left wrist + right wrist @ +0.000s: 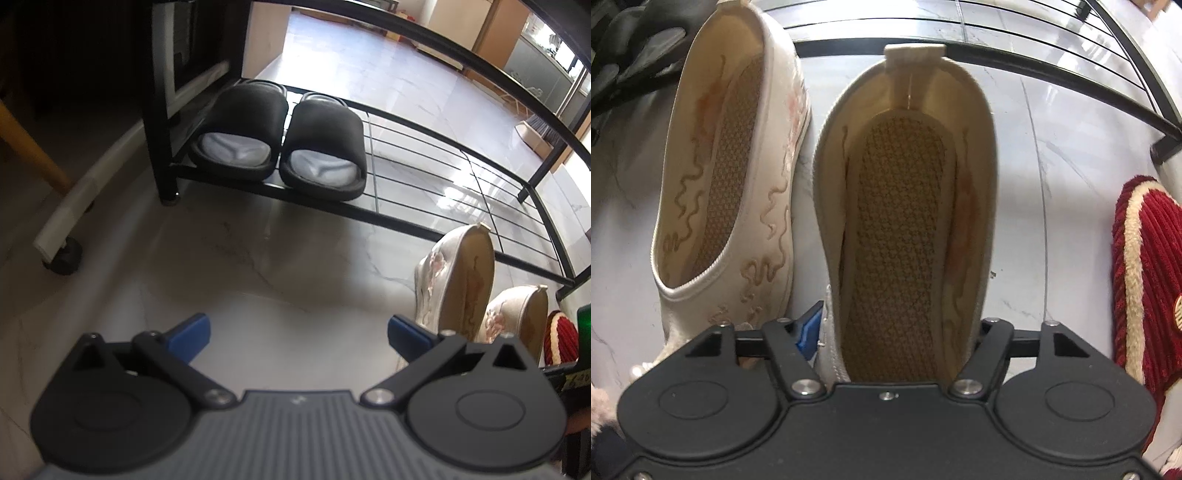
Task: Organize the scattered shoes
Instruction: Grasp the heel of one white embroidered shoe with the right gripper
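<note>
Almost nothing can be read. At the right edge of the left wrist view, a yellowish label (576,380) on a dark part beside the green object carries dark characters that may be digits, too blurred and cut off to make out. At the right edge of the right wrist view, the red slipper (1145,266) bears a small round gold emblem (1177,314), partly cropped, with no legible lettering.

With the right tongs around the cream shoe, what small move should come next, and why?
Probably close the right tongs fully on the cream shoe. It sits between them on the floor before the rack, one blue pad beside its wall, but a firm grip does not show. The left tongs are open, empty.
</note>
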Demonstrator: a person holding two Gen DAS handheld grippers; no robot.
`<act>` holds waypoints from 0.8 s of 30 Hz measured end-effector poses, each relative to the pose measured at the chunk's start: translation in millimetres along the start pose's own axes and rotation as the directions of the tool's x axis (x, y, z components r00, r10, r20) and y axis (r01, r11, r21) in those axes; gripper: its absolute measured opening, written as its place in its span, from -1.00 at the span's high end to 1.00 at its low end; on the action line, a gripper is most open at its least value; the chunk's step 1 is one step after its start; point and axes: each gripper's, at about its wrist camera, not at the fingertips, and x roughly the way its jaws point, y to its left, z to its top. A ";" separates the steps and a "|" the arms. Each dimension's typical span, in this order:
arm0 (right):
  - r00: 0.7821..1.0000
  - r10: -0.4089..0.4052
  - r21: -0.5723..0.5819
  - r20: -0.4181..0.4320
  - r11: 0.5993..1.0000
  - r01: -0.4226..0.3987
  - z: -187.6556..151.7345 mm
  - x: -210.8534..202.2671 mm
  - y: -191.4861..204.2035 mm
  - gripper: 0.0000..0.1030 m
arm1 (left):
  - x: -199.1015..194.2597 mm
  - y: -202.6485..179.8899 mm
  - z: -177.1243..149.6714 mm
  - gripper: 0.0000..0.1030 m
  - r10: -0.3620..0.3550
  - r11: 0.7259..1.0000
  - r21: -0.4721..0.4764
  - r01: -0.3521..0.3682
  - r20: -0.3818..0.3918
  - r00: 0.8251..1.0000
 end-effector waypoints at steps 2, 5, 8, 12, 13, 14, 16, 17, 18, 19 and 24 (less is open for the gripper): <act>1.000 0.016 0.036 0.024 0.999 -0.017 -1.2 -9.2 -9.8 -0.30 | -0.8 0.8 0.8 -0.99 -0.003 1.000 -0.006 0.003 0.004 1.000; 0.998 0.026 0.076 0.063 0.997 -0.030 -4.4 -23.6 -23.4 -0.30 | -1.2 1.2 1.7 -0.99 -0.006 1.000 -0.011 0.006 0.006 1.000; 0.994 0.035 0.120 0.100 0.992 -0.047 -5.9 -36.1 -33.5 -0.30 | -2.4 1.5 2.5 -0.99 -0.013 1.000 -0.014 0.014 0.008 1.000; 0.990 0.036 0.154 0.133 0.986 -0.056 -3.4 -42.2 -34.1 -0.30 | -4.1 1.7 3.4 -0.99 -0.020 1.000 -0.016 0.020 0.014 1.000; 0.989 0.035 0.160 0.141 0.986 -0.057 0.1 -42.2 -30.6 -0.30 | -4.7 2.0 3.9 -0.99 -0.023 1.000 -0.017 0.023 0.017 1.000; 0.988 0.024 0.167 0.152 0.985 -0.050 -1.4 -46.8 -32.3 -0.30 | -5.4 2.7 4.3 -0.99 -0.023 1.000 -0.019 0.023 0.020 1.000; 0.987 0.016 0.169 0.161 0.985 -0.044 -6.2 -45.6 -24.1 -0.30 | -7.0 4.0 5.1 -0.99 -0.022 0.999 -0.027 0.023 0.026 0.999; 0.986 0.010 0.169 0.166 0.985 -0.039 -6.0 -43.2 -17.2 -0.30 | -7.9 4.7 5.4 -0.99 -0.022 0.999 -0.032 0.023 0.029 0.999; 0.985 -0.007 0.164 0.175 0.986 -0.023 -6.1 -46.3 -16.3 -0.30 | -8.8 5.5 5.8 -0.99 -0.022 0.999 -0.038 0.023 0.032 0.999; 0.984 -0.013 0.162 0.179 0.987 -0.016 -7.8 -46.1 -11.1 -0.30 | -9.7 6.2 6.1 -0.99 -0.022 0.999 -0.043 0.024 0.035 0.999; 0.973 -0.018 0.192 0.231 0.981 -0.028 -14.0 -57.2 -10.2 -0.29 | -12.0 7.7 8.7 -0.99 -0.018 0.999 -0.046 0.020 0.050 0.999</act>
